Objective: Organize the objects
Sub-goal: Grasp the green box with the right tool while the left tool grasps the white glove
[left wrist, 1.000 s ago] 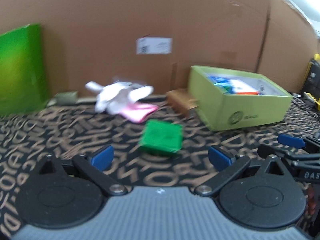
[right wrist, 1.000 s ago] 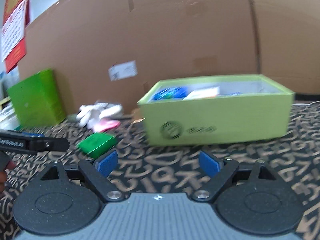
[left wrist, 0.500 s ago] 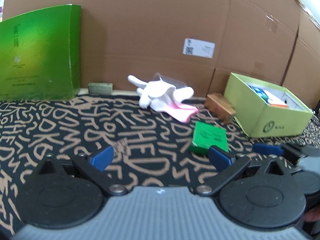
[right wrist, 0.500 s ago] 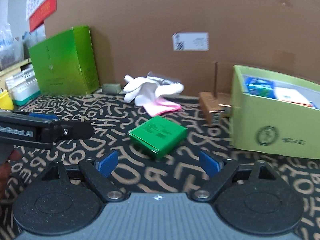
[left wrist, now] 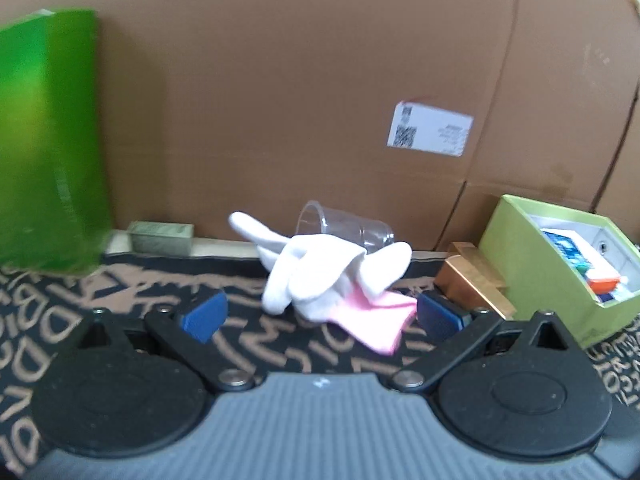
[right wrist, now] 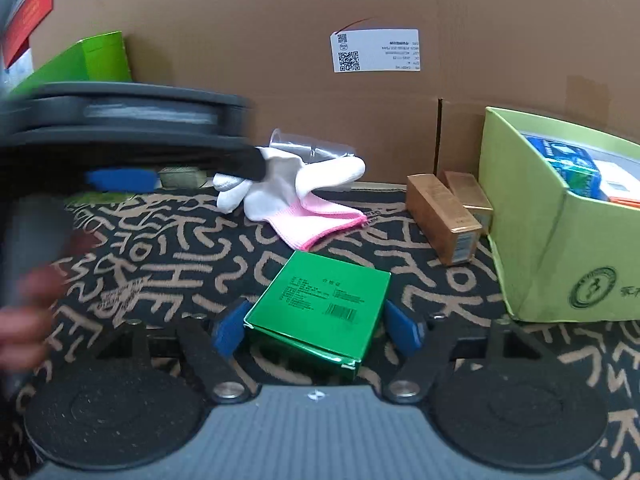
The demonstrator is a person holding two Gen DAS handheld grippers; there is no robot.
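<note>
A white glove with a pink cuff lies on the patterned cloth, and my left gripper stands open with the glove just ahead between its blue pads. A clear plastic cup lies on its side behind the glove. In the right wrist view a flat green box sits between the pads of my right gripper. Its jaws are closing, with the pads close beside the box's edges and no firm press visible. The left gripper shows there as a blur, and one of its fingertips is at the glove.
An open lime-green box with several items inside stands at the right, with two gold boxes beside it. A tall green box and a small grey-green box stand at the back left. Cardboard walls close the back. A hand is at the left edge.
The left gripper has moved toward the glove, which now lies between its pads. The right gripper has come up around the green box and its jaws have narrowed.
</note>
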